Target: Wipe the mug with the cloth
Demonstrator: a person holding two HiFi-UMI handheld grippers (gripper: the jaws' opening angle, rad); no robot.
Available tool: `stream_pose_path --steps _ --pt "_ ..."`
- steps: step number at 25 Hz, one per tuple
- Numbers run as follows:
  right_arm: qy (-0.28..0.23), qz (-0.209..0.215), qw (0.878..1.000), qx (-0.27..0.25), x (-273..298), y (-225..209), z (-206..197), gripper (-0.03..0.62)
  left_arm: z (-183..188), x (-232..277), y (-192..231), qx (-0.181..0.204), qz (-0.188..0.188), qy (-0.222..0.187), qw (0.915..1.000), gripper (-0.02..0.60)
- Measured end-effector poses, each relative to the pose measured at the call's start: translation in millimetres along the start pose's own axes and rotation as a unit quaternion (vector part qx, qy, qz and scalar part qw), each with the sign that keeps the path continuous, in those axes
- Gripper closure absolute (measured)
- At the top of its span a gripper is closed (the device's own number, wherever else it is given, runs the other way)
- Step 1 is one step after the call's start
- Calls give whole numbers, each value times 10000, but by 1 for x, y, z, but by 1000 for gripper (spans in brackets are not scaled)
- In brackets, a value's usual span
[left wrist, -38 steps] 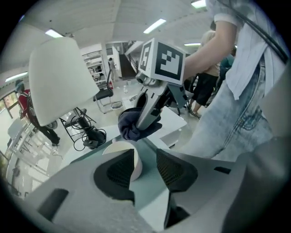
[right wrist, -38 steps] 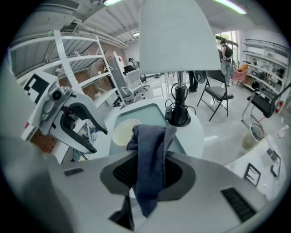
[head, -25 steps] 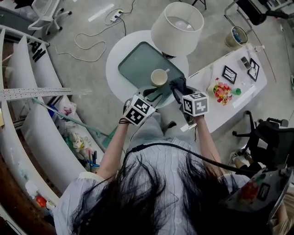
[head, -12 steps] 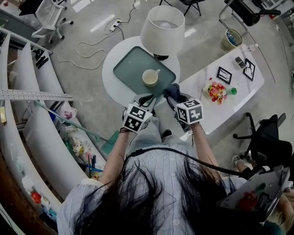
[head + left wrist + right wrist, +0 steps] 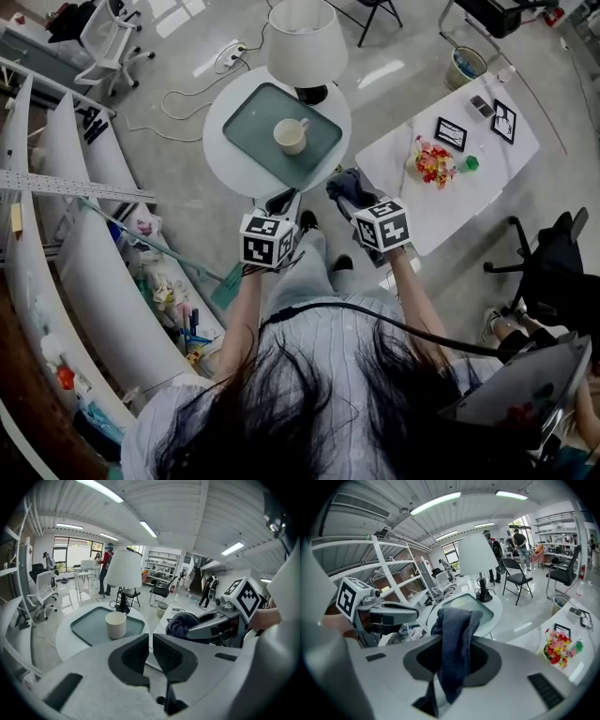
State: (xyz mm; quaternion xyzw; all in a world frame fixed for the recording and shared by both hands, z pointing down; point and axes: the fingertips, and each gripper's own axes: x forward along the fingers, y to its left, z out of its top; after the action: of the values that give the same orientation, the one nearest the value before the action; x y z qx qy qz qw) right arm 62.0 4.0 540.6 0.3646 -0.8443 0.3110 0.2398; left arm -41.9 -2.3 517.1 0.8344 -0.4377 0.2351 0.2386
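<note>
A cream mug [image 5: 291,136] stands upright on a grey-green tray [image 5: 246,124], alone and untouched; the left gripper view shows the mug [image 5: 116,624] ahead of the jaws. My left gripper [image 5: 284,202] hovers off the table's near edge. Its jaws have just been closing and now stand shut [image 5: 150,641] with nothing between them. My right gripper [image 5: 452,654] is shut on a dark blue cloth [image 5: 454,639], which bunches above the jaws and hangs below them. In the head view that cloth [image 5: 349,186] sits right of the left gripper, clear of the round table.
The tray lies on a small round white table [image 5: 217,141] beside a white-shaded lamp [image 5: 307,42]. A white desk [image 5: 441,202] with flowers [image 5: 433,164] and framed cards stands to the right. White shelving [image 5: 75,244] runs along the left. People stand far back in the room.
Both grippers have drawn back from the tray toward the person, the right one still carrying the cloth. The left jaws have gone from apart to together. The mug stays on the tray.
</note>
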Motion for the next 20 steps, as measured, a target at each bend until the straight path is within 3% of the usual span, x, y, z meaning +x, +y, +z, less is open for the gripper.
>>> stream_pose_path --steps 9,20 --pt "37 213 9998 28 -26 26 -41 500 -41 -31 -40 -62 174 236 9996 541" --pt "-130 241 9996 24 -17 58 -20 500 -33 -55 -19 121 213 103 9996 541"
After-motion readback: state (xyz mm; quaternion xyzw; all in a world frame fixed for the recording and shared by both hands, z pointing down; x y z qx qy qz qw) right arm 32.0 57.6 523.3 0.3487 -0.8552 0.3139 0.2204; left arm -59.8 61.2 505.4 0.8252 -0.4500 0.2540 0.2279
